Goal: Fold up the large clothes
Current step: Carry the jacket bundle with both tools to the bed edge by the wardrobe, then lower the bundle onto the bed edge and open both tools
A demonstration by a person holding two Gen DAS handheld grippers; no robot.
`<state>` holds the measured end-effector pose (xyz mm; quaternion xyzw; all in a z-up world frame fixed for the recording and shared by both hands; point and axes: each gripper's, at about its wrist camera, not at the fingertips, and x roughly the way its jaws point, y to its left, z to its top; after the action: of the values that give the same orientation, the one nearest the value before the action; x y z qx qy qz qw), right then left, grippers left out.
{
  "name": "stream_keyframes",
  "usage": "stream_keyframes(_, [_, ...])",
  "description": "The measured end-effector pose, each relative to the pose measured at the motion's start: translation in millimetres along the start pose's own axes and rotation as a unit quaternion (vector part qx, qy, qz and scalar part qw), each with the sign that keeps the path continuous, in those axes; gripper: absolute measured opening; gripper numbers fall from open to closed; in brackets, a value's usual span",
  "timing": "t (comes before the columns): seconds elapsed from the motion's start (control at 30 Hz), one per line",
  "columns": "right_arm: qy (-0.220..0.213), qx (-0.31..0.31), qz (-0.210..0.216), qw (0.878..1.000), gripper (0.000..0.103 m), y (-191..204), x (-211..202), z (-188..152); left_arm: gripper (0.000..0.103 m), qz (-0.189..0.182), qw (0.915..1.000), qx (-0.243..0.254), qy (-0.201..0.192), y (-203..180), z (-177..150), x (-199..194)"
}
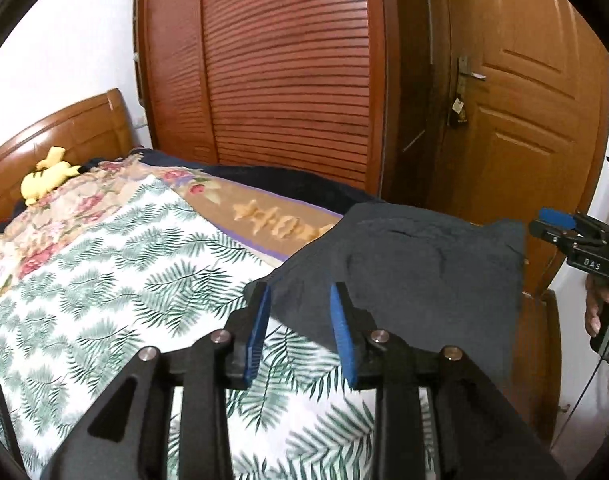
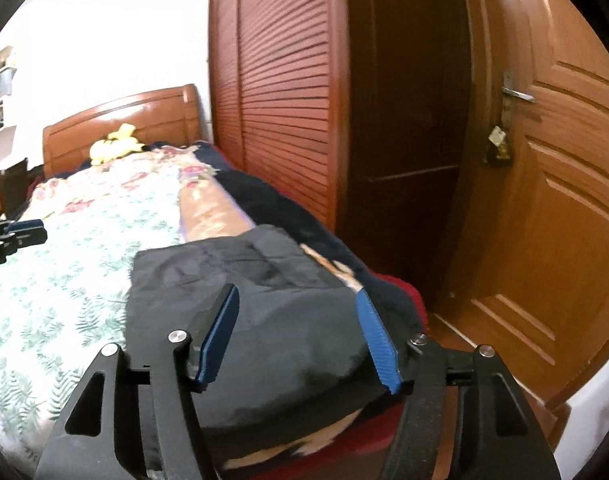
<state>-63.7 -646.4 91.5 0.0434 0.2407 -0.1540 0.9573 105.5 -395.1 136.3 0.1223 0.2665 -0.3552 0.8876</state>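
Note:
A dark grey garment (image 1: 416, 276) lies folded into a compact block on the leaf-print bedspread (image 1: 104, 300) at the bed's right side. It also shows in the right wrist view (image 2: 240, 320). My left gripper (image 1: 302, 296) is open and empty, its fingertips at the garment's near left corner. My right gripper (image 2: 296, 304) is open and empty, just above the garment's near end. Its fingers (image 1: 556, 220) show in the left wrist view past the garment's right edge.
A yellow plush toy (image 1: 48, 176) lies by the wooden headboard (image 1: 64, 128). A slatted wardrobe (image 1: 284, 80) and a wooden door (image 1: 524, 120) stand behind the bed. A floral quilt (image 1: 64, 208) and a dark blanket (image 2: 304, 216) cover the bed's far side.

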Motion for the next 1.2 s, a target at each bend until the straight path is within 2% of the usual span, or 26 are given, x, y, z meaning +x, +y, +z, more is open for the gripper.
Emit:
stream_keyframes(0.1, [-0.004, -0.005, 0.020, 1.000, 0.074, 19, -10, 1, 0.030, 0.010, 0.9999, -0.005, -0.006, 1, -11, -32])
stream_keyframes(0.27, [0.004, -0.022, 0.061, 0.998, 0.076, 58, -25, -3, 0.030, 0.032, 0.9993, -0.018, -0.012, 4, -33, -80])
stream_keyframes(0.37, [0.004, -0.031, 0.082, 0.996, 0.081, 85, -35, -8, 0.031, 0.049, 0.9983, -0.029, -0.014, 6, -51, -108])
stream_keyframes(0.53, [-0.002, -0.053, 0.116, 0.992, 0.085, 131, -52, -19, 0.031, 0.097, 0.9937, -0.056, -0.012, 14, -91, -159])
stream_keyframes(0.7, [-0.005, -0.057, 0.151, 0.987, 0.086, 174, -70, -32, 0.031, 0.144, 0.9856, -0.089, 0.001, 24, -132, -198])
stream_keyframes(0.97, [0.003, -0.089, 0.211, 0.973, 0.086, 245, -97, -56, 0.032, 0.166, 0.9765, -0.137, 0.011, 45, -202, -237])
stream_keyframes(1.1, [0.009, -0.110, 0.232, 0.966, 0.086, 282, -106, -69, 0.032, 0.208, 0.9643, -0.164, 0.008, 55, -234, -260])
stream_keyframes(1.2, [0.014, -0.120, 0.250, 0.961, 0.086, 308, -116, -84, 0.032, 0.222, 0.9566, -0.188, 0.015, 66, -258, -275])
